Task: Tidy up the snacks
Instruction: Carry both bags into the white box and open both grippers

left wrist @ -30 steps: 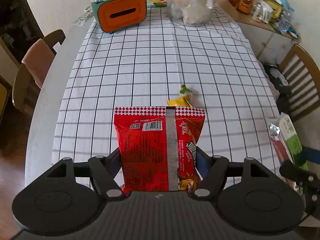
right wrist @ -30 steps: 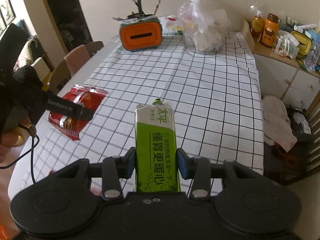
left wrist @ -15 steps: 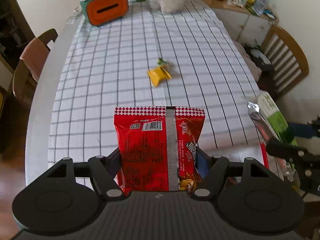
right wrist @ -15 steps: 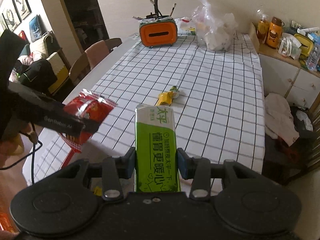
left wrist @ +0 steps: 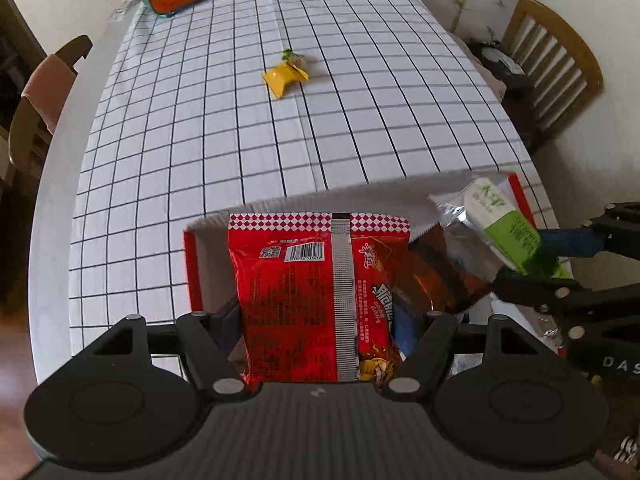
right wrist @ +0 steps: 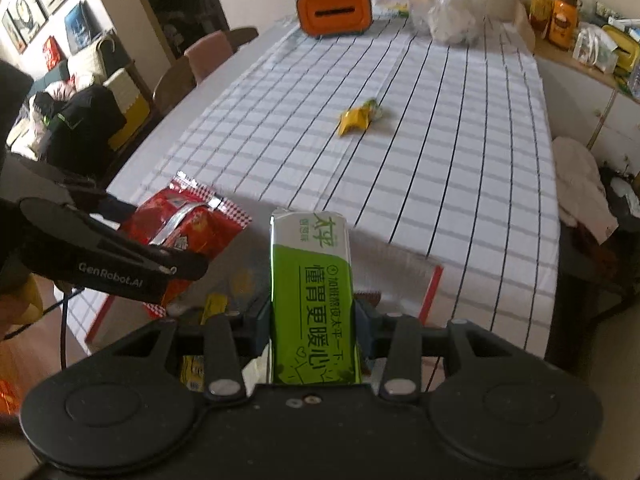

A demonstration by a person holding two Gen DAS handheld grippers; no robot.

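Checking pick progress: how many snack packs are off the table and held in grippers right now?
2. A red snack pack in the left gripper, a green pack in the right gripper. A yellow snack lies on the tablecloth.

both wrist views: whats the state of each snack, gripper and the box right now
left gripper: shut on red snack bag
right gripper: shut on green packet
red-edged box: open, snacks inside
yellow snack: loose on checked tablecloth
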